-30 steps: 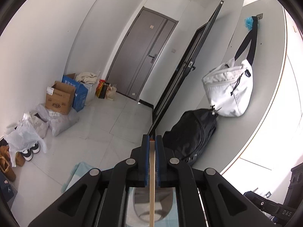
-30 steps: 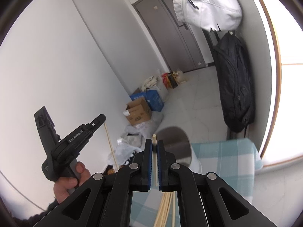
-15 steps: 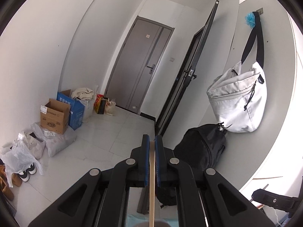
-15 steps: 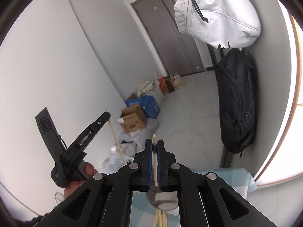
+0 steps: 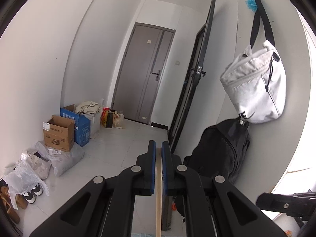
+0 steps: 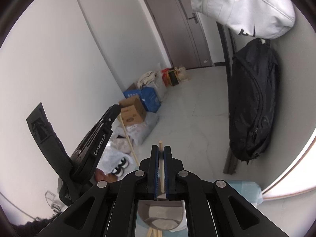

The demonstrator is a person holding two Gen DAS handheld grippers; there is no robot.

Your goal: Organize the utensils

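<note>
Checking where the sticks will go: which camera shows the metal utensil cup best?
The right wrist view: the metal cup sits below the right tongs, its rim and more chopsticks visible. The left wrist view does not show it, only the left tongs clamping a chopstick.

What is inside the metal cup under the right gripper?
In the metal cup, a few pale wooden chopsticks show at the bottom edge of the view. The right gripper covers the rest, so their number cannot be told.
</note>
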